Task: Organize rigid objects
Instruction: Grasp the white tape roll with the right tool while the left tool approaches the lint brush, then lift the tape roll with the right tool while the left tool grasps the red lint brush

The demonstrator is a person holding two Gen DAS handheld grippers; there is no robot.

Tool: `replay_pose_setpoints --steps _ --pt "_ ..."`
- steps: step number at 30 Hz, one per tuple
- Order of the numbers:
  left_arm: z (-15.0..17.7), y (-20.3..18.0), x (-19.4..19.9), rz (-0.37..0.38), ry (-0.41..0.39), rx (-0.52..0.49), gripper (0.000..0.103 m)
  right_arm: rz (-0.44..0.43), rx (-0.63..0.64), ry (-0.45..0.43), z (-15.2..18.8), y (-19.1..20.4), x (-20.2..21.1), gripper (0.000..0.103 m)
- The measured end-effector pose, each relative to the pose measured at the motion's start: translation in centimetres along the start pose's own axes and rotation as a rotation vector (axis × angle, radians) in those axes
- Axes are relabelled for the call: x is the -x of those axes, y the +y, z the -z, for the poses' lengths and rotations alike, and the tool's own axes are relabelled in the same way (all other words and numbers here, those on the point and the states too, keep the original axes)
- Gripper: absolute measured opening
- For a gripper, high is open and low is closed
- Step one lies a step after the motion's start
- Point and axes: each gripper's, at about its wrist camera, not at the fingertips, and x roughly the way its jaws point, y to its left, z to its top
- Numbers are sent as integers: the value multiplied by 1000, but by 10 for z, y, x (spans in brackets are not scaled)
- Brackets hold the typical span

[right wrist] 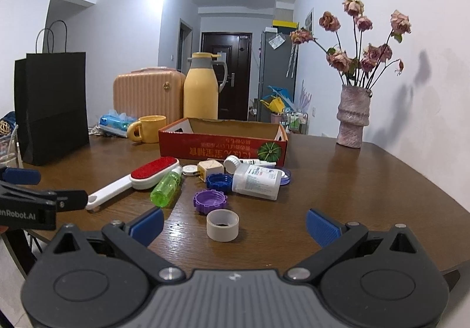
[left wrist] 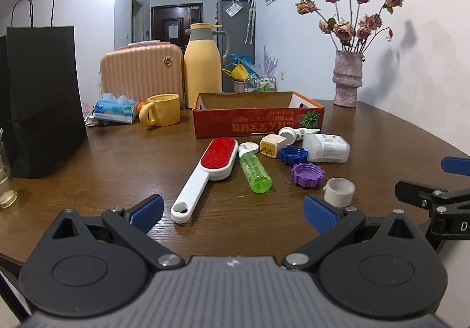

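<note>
Left wrist view: we are holding the left gripper [left wrist: 233, 212] low over the desk [left wrist: 117, 157], jaws spread wide apart and gripping nothing. Just ahead of it and slightly left, the lint brush [left wrist: 205, 173] is lying with its white handle pointing back toward us. Ahead and to the right, the green spray bottle [left wrist: 254, 171], purple cap [left wrist: 307, 174], blue cap [left wrist: 293, 154] and white roll of tape [left wrist: 339, 191] are sitting loose, with the white pill bottle [left wrist: 326, 147] and wooden block [left wrist: 271, 145] further out. The red cardboard box [left wrist: 258, 119] is standing beyond all of them, and as far as we are seeing over its rim, it looks empty.

Right wrist view: we are keeping the right gripper [right wrist: 233, 225] equally wide apart and empty; the roll of tape is sitting just in front, between its fingers' line of reach. The left gripper is showing at the far left edge.

Progress, as we are judging it: nothing sorted yet. Every loose item is still outside the box, so the whole job appears to be remaining. The tape looks the likeliest first pick for the right side, the brush for the left.
</note>
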Motion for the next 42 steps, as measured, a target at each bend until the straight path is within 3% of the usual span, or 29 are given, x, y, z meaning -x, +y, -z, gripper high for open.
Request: replay_pose_setpoints --steps 16,25,32,35,40,42 --pt "-1 19 -56 -33 90 36 103 -17 -19 91 4 -3 -70 101" --pt "-5 27 -91 -41 145 56 103 -42 -36 155 6 -7 -115 84" --pt "-9 32 -110 -43 167 60 103 -98 -31 195 10 -4 -137 80" --pt "-12 34 -117 -43 176 63 103 -109 -28 211 12 -4 -144 71" --pt "-17 35 -128 -38 191 65 103 -146 -25 216 14 -7 -154 44" --pt "-18 37 -133 -32 209 85 103 -178 -16 201 14 -8 -156 42"
